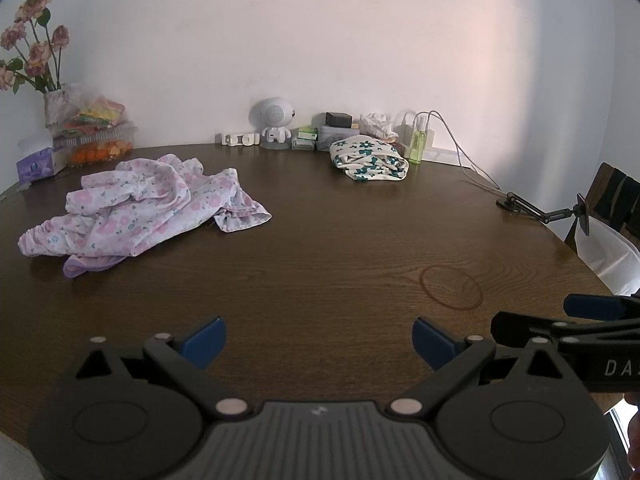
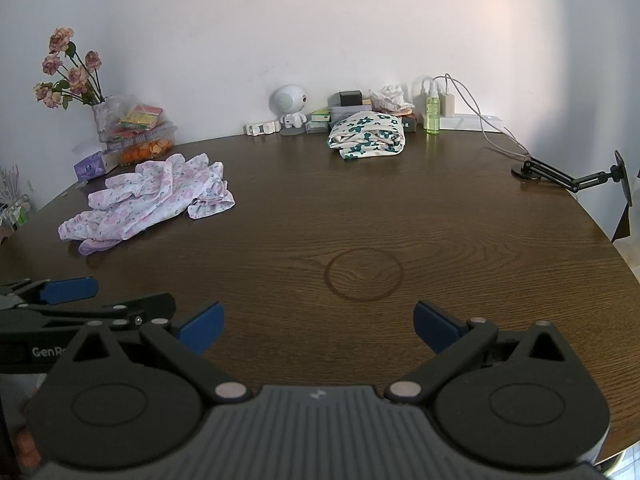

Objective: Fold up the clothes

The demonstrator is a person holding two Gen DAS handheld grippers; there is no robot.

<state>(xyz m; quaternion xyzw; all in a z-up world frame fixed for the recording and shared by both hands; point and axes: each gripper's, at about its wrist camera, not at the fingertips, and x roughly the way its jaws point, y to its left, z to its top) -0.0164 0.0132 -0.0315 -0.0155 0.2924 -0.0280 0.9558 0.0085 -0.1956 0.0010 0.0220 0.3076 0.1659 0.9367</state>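
Observation:
A crumpled pink-flowered garment [image 1: 148,206] [image 2: 152,198] lies unfolded on the left of the dark wooden table [image 1: 340,248] [image 2: 440,220]. A cream garment with green flowers [image 1: 370,158] [image 2: 366,136] sits folded at the back near the wall. My left gripper [image 1: 319,340] hovers open over the near table edge, holding nothing. My right gripper [image 2: 318,326] is open beside it, also holding nothing. Each gripper's blue fingers [image 1: 592,306] [image 2: 70,289] show at the edge of the other's view.
Along the wall stand a vase of dried roses [image 2: 70,76], snack packs [image 2: 140,128], a tissue box [image 2: 94,166], a white robot figure [image 2: 290,106], small boxes, a green spray bottle [image 2: 432,110] and a power strip with cables. A black phone holder [image 2: 576,178] sits at the right edge.

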